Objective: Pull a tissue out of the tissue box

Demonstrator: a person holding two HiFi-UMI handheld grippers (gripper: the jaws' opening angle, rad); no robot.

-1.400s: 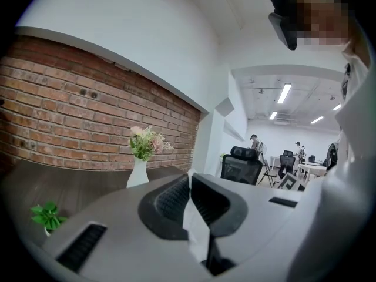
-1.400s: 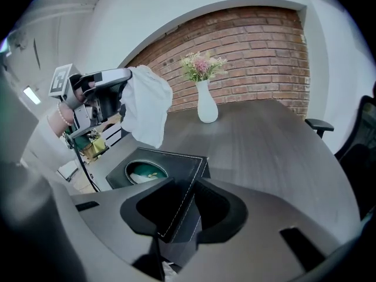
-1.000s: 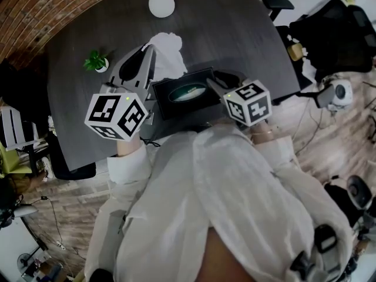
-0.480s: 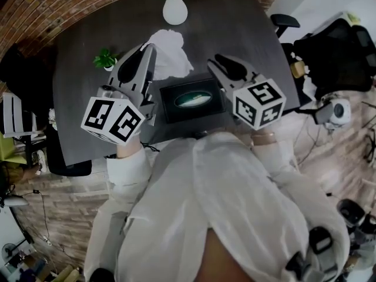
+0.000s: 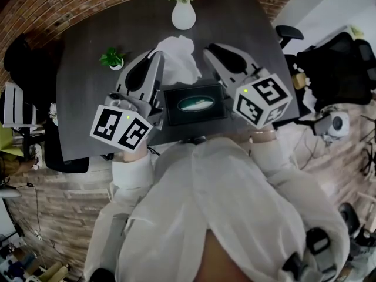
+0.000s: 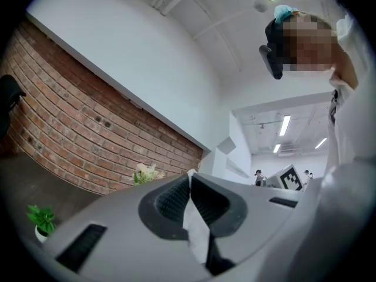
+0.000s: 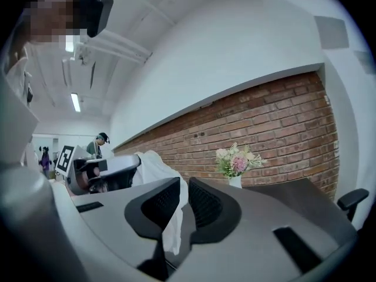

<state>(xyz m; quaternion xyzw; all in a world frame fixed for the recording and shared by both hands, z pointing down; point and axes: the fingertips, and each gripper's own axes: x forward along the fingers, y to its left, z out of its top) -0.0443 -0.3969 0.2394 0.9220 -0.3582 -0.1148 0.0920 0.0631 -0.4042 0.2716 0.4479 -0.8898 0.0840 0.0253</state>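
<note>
Left gripper (image 6: pixel 189 181) clamped tight on the tissue (image 6: pixel 197 234); right gripper (image 7: pixel 183 188) jaws closing around it; tissue box (image 5: pixel 176 107) between both grippers.

A brick wall (image 5: pixel 35 4) is seen beyond the dark table (image 5: pixel 82 98); wood-plank floor (image 5: pixel 59 204) is laid near, and a black office chair (image 5: pixel 288 33) is set at the far right.

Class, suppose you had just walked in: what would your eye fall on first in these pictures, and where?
The crumpled white tissue, held up over the dark grey table beyond the black tissue box, stands out first. The left gripper is clamped on it, and the right gripper has its jaws closing with tissue between them. A white vase of pink flowers stands at the table's far edge.
</note>
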